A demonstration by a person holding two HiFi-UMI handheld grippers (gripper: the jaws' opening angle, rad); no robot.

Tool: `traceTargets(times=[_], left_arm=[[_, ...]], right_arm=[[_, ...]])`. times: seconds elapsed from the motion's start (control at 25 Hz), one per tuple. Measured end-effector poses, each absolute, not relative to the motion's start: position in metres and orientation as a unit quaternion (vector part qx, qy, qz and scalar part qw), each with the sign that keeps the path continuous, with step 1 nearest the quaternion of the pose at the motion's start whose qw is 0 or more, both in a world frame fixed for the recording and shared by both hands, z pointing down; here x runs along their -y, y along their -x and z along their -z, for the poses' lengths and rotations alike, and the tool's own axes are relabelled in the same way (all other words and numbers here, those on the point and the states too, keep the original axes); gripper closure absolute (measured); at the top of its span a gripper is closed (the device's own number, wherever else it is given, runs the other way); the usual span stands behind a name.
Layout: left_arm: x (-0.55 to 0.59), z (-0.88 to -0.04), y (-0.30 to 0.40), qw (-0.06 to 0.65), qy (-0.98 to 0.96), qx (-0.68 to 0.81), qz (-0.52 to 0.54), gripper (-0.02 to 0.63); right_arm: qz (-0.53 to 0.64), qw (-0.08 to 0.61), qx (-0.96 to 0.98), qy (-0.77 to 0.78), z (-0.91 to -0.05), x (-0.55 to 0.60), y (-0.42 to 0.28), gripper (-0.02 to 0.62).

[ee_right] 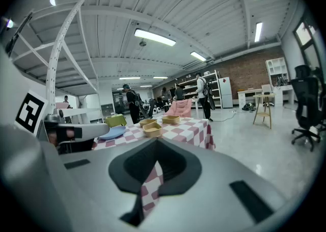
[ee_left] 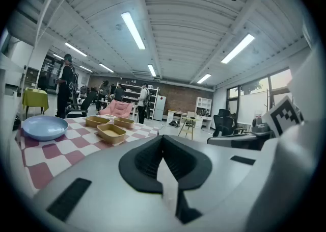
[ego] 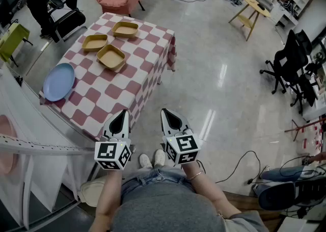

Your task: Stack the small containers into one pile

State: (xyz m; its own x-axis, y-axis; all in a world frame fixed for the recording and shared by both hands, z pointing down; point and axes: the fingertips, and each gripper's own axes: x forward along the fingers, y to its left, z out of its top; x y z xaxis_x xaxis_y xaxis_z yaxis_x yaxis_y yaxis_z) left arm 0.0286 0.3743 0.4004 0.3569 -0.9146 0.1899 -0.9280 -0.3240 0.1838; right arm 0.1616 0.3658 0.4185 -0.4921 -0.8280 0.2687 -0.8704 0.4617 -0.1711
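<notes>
Fingers: both shut tight and empty, on your left gripper (ego: 123, 113) and right gripper (ego: 165, 113).
Desk (ego: 104, 96): in front of you, not reached yet.
Containers (ego: 111, 57): three yellow ones, side by side at the far end.
Risk: pinch a rim crooked and it may slip or flip.

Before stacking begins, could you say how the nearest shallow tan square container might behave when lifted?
Probably light: the shallow tan square container looks thin and empty. Its wide base should resist tipping. A rim grip might flex it.

Matt containers (ego: 111, 56), cloth tablecloth (ego: 109, 91), glossy polished floor (ego: 214, 62).
</notes>
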Motion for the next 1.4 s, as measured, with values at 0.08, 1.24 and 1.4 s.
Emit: traceTargets(times=[0.08, 1.24, 1.4], left_arm=[[-0.372, -0.401, -0.030, 0.128, -0.813, 0.568, -0.027, 0.589], [-0.338, -0.408, -0.064, 0.134, -0.802, 0.582, -0.023, 0.589], [-0.330, -0.409, -0.068, 0.129, -0.800, 0.585, -0.029, 0.589]], right_arm=[[-0.142, 0.073, 0.853, -0.497, -0.418, -0.363, -0.161, 0.586], [-0.173, 0.067, 0.841, -0.509, -0.441, -0.332, -0.224, 0.584], [-0.169, 0.064, 0.839, -0.514, -0.438, -0.323, -0.232, 0.584]])
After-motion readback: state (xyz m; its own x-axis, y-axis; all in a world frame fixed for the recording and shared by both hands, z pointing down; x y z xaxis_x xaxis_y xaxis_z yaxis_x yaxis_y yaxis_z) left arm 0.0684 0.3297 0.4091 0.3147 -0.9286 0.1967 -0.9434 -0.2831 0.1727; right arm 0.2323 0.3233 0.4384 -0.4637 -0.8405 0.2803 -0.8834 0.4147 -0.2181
